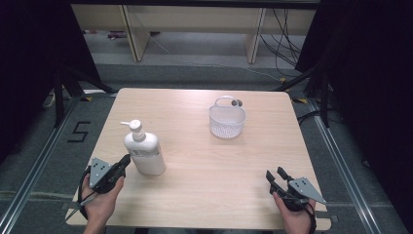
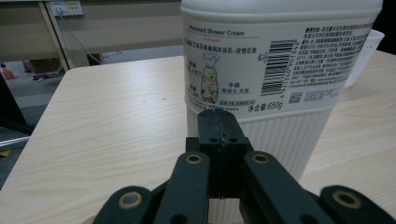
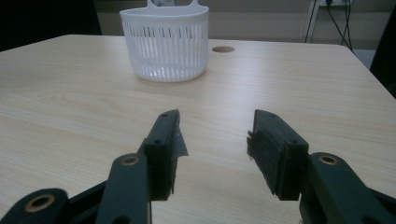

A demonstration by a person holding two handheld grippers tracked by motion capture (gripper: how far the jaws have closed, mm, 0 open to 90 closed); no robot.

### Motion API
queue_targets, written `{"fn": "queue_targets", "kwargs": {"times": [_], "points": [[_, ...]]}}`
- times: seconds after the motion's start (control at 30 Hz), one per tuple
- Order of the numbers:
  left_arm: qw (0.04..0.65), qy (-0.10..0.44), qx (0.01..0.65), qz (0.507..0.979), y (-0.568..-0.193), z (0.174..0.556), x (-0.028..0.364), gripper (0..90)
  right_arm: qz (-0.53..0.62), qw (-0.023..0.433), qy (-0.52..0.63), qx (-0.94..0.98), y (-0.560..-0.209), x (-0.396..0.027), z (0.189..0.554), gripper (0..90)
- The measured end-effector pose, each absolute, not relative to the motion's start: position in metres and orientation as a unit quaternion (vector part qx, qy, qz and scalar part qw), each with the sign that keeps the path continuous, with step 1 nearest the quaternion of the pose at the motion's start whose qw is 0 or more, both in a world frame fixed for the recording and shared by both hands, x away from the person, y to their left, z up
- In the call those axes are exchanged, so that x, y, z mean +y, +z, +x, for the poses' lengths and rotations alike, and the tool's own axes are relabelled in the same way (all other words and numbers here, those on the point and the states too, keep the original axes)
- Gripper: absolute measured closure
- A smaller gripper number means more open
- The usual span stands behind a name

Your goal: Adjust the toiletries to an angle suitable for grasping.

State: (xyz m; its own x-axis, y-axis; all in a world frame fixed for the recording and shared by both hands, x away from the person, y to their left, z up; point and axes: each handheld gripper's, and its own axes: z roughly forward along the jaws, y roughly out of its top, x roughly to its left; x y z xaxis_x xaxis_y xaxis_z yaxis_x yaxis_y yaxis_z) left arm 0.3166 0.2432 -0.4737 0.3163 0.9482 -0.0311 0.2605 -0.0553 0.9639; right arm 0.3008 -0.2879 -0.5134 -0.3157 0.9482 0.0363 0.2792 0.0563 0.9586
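A white pump bottle of shower cream (image 1: 142,151) stands upright on the left half of the wooden table (image 1: 195,146). My left gripper (image 1: 125,160) rests at the front left, shut with nothing in it, its tip just short of the bottle's lower side. The left gripper view has the closed jaws in front of the ribbed base of the bottle (image 2: 280,84). A white slotted basket (image 1: 227,118) with a handle stands at the back right. My right gripper (image 1: 275,174) lies at the front right, open and empty, and it points toward the basket (image 3: 164,44).
A small round hole (image 3: 223,49) in the tabletop lies just behind the basket. Black curtains hang on both sides, and wooden furniture legs and cables stand on the floor beyond the table's far edge. Bare wood stretches between the bottle and the basket.
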Motion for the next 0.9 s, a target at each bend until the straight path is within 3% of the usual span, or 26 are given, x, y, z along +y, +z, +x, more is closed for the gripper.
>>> {"fn": "queue_targets", "kwargs": {"times": [0.3, 0.7, 0.9], "points": [[0.509, 0.349, 0.471, 0.630, -0.470, 0.310, 0.244, 89.2, 0.482, 0.330, 0.499, 0.640, -0.514, -0.287, 0.300, 52.2], [0.544, 0.342, 0.461, 0.612, -0.442, 0.294, 0.240, 57.3, 0.482, 0.327, 0.495, 0.644, -0.513, -0.287, 0.300, 50.1], [0.559, 0.348, 0.447, 0.606, -0.428, 0.293, 0.232, 52.0, 0.477, 0.336, 0.495, 0.644, -0.513, -0.288, 0.300, 50.0]]}}
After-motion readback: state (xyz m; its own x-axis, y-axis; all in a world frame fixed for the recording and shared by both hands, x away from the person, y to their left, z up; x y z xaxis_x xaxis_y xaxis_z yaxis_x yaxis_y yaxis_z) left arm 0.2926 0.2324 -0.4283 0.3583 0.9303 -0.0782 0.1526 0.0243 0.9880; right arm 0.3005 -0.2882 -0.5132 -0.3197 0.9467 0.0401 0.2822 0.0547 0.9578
